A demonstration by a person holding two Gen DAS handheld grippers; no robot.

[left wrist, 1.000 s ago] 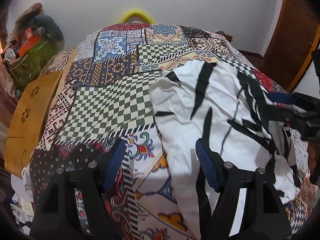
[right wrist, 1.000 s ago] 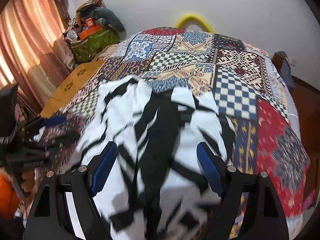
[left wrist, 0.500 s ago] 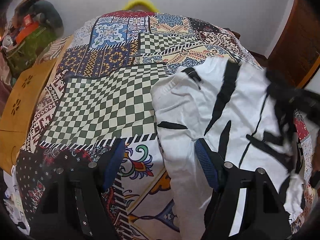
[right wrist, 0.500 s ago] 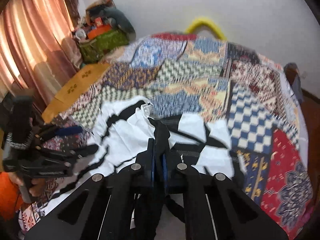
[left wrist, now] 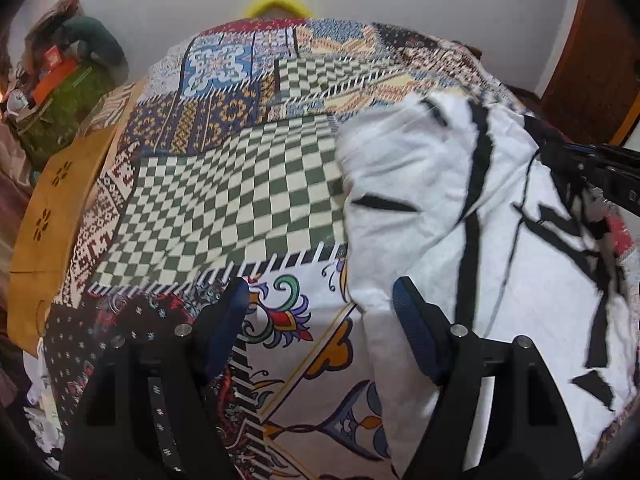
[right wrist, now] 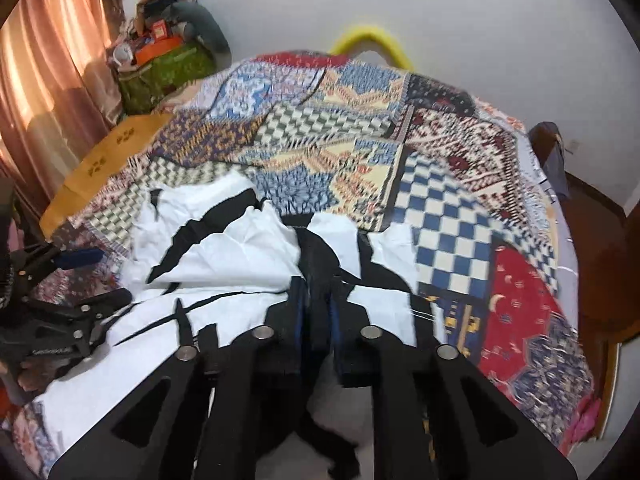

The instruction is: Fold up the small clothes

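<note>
A white garment with black stripes (left wrist: 448, 208) lies rumpled on the patchwork bedspread (left wrist: 224, 200). My left gripper (left wrist: 320, 312) is open, low over the bedspread at the garment's left edge; its right finger rests against the cloth. In the right wrist view my right gripper (right wrist: 316, 304) is shut on a black-striped fold of the garment (right wrist: 240, 252) and lifts it. The right gripper also shows at the right edge of the left wrist view (left wrist: 592, 164). The left gripper shows at the left of the right wrist view (right wrist: 76, 280).
A yellow-brown wooden board (left wrist: 52, 216) runs along the bed's left side. A green bag with clutter (right wrist: 164, 68) stands by the curtain (right wrist: 44, 80). A yellow hoop (right wrist: 368, 40) leans at the far wall. A wooden door (left wrist: 592, 52) is at the right.
My right gripper closed on the garment's middle fold and pulled it up and toward me. My left gripper stayed open and shifted slightly along the garment's left edge.
</note>
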